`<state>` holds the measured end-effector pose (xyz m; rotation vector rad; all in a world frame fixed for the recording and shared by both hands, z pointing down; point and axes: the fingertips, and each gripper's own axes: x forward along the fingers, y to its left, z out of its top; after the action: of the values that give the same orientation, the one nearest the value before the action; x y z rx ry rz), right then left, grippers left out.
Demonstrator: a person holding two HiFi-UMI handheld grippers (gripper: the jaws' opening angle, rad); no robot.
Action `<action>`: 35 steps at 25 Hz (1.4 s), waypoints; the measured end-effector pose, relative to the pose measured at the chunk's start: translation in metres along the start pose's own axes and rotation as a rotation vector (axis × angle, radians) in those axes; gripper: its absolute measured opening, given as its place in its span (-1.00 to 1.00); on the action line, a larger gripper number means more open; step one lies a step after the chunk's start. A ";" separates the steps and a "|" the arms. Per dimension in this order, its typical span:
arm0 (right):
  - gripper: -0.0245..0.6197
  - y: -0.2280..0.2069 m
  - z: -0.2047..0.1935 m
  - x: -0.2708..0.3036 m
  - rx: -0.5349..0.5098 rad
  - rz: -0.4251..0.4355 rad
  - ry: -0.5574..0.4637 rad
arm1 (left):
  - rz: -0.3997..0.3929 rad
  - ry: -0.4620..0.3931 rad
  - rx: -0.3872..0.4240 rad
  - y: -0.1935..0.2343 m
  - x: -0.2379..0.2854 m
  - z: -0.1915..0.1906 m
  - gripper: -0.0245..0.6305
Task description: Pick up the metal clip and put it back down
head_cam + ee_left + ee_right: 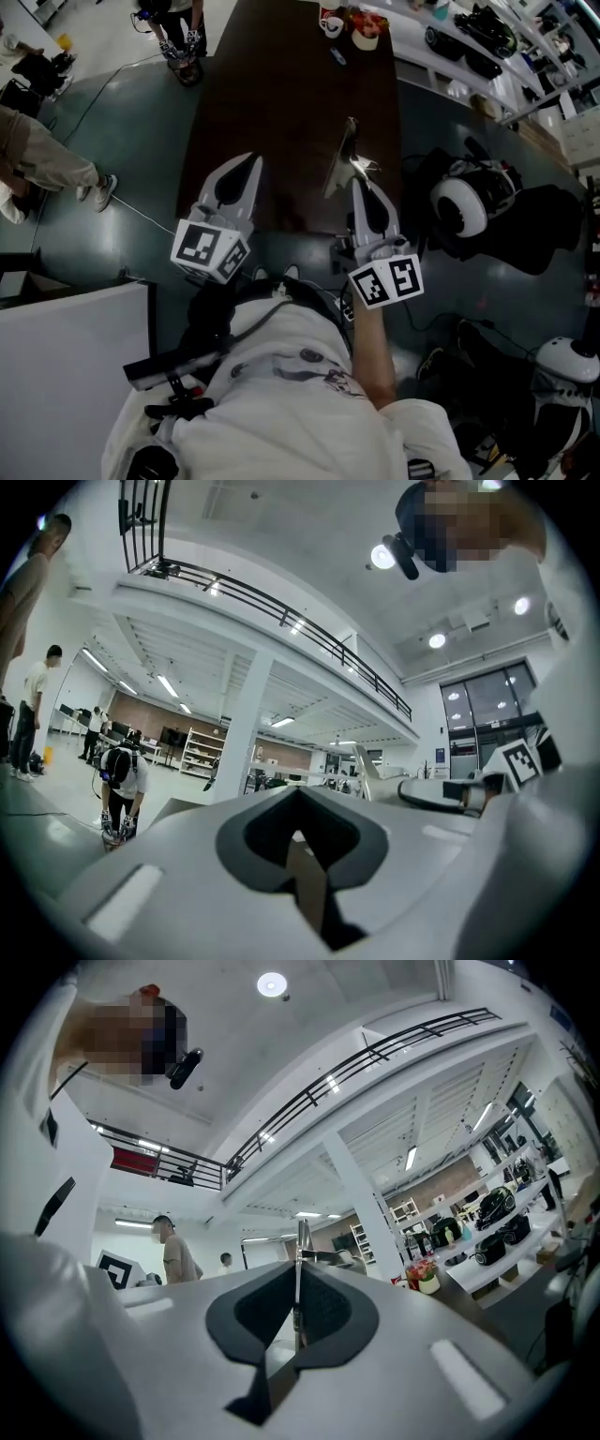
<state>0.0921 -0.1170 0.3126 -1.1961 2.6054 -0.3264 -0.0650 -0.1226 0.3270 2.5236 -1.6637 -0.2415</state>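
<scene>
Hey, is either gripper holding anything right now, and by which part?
The right gripper pinches the clip by its near end; the rest sticks out past the jaws. The left gripper holds nothing.

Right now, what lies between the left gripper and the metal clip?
Nothing but bare dark table between the left gripper and the metal clip, seen in the head view.

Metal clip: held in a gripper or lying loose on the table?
Held. The right gripper is shut on the metal clip, whose thin edge stands pinched between the fingers and juts past them.
</scene>
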 end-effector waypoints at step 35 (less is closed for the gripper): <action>-0.91 -0.166 -0.257 0.154 0.543 -0.156 0.529 | 0.042 0.129 -0.054 0.047 0.025 -0.051 -0.94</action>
<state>0.0300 -0.3153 0.5846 -1.2235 2.5378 -1.4464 -0.0877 -0.1634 0.3837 2.4079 -1.6368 -0.1158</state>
